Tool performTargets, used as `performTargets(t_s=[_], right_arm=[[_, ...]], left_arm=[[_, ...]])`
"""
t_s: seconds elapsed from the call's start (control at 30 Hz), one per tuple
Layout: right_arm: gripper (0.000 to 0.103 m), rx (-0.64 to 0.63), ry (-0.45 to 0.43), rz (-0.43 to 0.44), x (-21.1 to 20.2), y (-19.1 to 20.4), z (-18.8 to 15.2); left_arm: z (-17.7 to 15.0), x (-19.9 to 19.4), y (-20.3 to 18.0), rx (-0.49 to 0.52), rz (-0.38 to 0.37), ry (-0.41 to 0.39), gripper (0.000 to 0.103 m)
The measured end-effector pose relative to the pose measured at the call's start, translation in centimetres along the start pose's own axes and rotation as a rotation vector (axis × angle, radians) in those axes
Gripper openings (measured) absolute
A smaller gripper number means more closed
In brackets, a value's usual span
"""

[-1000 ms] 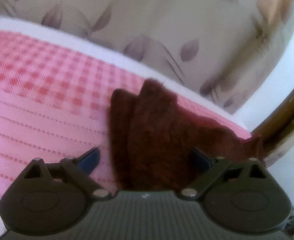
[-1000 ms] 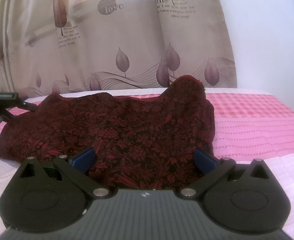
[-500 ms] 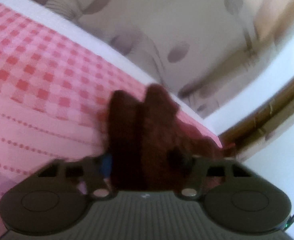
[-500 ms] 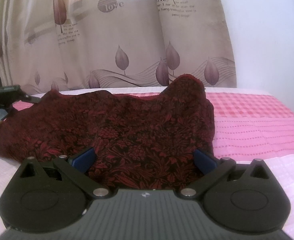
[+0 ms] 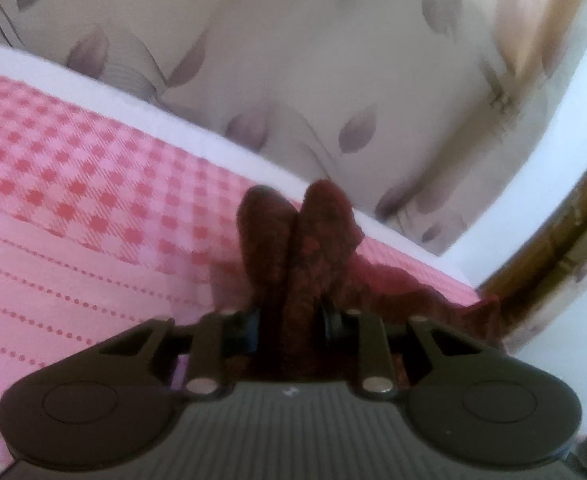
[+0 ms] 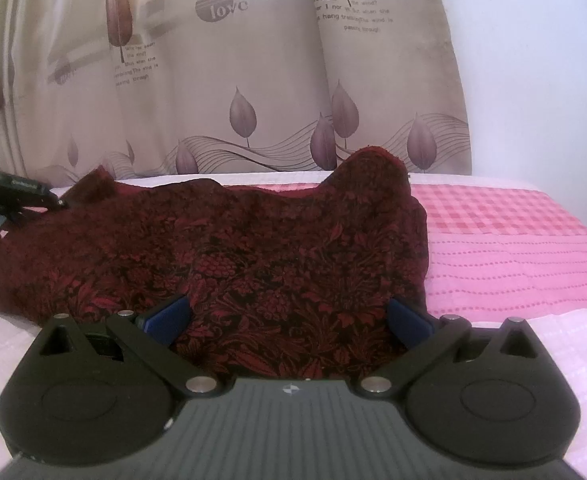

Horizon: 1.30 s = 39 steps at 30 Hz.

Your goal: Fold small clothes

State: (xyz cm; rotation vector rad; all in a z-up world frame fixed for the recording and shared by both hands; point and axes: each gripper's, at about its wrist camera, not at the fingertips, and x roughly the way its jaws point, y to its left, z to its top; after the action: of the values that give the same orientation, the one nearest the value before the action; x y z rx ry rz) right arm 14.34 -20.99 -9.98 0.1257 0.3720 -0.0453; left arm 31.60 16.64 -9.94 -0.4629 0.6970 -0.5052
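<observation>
Curtain point(image 6: 229, 80) w/ leaf print & "love" lettering hangs behind the bed point(image 6: 513, 264); the bed has a pink cover, checked band nearest the curtain, dotted rows nearer the cameras. A brown wooden frame point(image 5: 553, 256) shows at the bed's far corner in the left wrist view.

Dark red floral garment point(image 6: 221, 256) lies spread across the bed in the right wrist view, one lobe raised at its curtain-side edge, pink cover bare on its right side. In the left wrist view the garment point(image 5: 293, 264) is bunched into two upright folds, rest trailing away over the bed toward the wooden frame.

Right tongs point(image 6: 287, 320): wide apart, released; blue pads point(image 6: 165, 318) sit low over the garment's near edge, one each side, nothing pinched. Contact w/ cloth can't be told.

Left tongs point(image 5: 291, 322): clenched on the garment, fingers drawn in tight against the bunched fold rising between them. View is blurred. From the right wrist view the left tongs point(image 6: 55, 202) appear at the garment's far left corner, tip at the cloth edge.
</observation>
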Motion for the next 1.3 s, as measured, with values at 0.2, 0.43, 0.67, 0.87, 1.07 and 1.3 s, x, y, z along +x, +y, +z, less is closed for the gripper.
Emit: performTargets(t_s=[0.2,0.43,0.67,0.87,1.07,1.3], right_arm=[[0.094,0.071,-0.081,0.028,-1.3,-0.5,0.5],[0.070,0.300,-0.029,0.449,-1.7,1.8,9.9],[0.073,0.463,0.226,0.630,4.2,5.5,15.9],[0.074,0.502,0.365,0.608,7.4,7.8,15.9],[0.074,0.549,0.385,0.596,8.0,8.4,15.8],[0.061,0.506,0.405,0.541,9.3,8.6,16.1]], left_arm=[[-0.4,-2.0,-4.4,0.075,0.119,-0.067,0.026],[-1.8,-3.8,-9.4,0.145,0.154,-0.148,0.026],[-4.6,-4.4,-14.3,0.249,0.171,-0.221,0.027],[-6.8,-4.2,-17.6,0.344,0.183,-0.265,0.027],[-8.7,-3.8,-19.4,0.459,0.215,-0.299,0.026],[-9.2,-3.3,-20.3,0.509,0.237,-0.307,0.026]])
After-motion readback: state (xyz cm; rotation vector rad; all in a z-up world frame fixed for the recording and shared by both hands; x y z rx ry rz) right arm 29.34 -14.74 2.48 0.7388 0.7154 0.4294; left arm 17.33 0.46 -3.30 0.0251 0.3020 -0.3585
